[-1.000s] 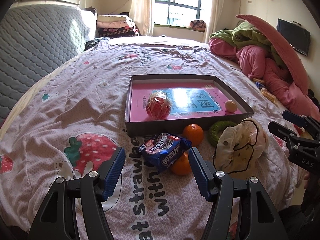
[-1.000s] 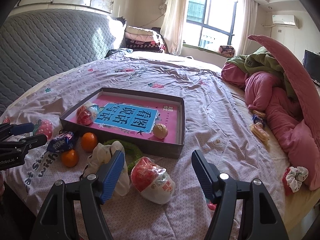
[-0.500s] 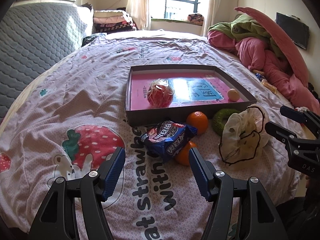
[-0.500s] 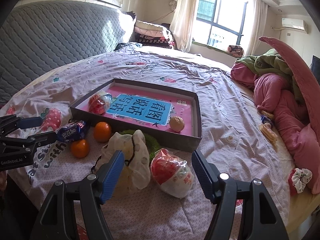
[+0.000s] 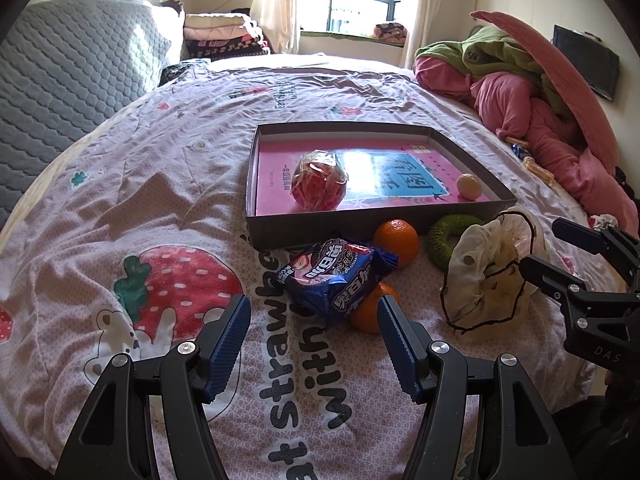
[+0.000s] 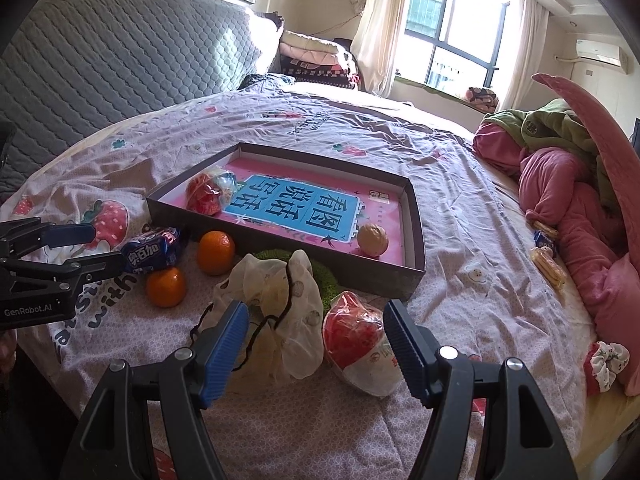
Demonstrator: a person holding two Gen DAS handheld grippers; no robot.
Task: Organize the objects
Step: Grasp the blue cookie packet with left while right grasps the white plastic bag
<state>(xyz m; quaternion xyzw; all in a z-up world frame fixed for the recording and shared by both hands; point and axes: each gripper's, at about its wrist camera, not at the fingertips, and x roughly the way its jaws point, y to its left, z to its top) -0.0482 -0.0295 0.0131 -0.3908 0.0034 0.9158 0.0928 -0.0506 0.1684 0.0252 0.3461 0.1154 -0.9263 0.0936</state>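
A dark shallow box tray (image 5: pixel 472 204) (image 6: pixel 414 224) lies on the bed, holding a pink book, a red netted ball (image 5: pixel 318 185) and a small beige ball (image 5: pixel 469 186). In front of it lie a blue cookie packet (image 5: pixel 336 274) (image 6: pixel 152 250), two oranges (image 5: pixel 397 237) (image 5: pixel 370 308), a green ring (image 5: pixel 444 236), a cream drawstring pouch (image 5: pixel 484 276) (image 6: pixel 276 300) and a red-white snack bag (image 6: pixel 360 344). My left gripper (image 5: pixel 314 322) is open and empty, just short of the packet. My right gripper (image 6: pixel 316 330) is open and empty, over the pouch and snack bag.
The floral bedsheet (image 5: pixel 120 208) covers the bed. Piled pink and green bedding (image 5: pixel 540 92) lies at the right, with small snacks (image 6: pixel 546 252) and a scrunchie (image 6: pixel 604 364) beside it. A grey quilted headboard (image 6: pixel 100 64) stands at the left.
Both grippers have moved forward and lower toward the objects before the tray. The packet, pouch and snack bag appear larger. Both stay open.
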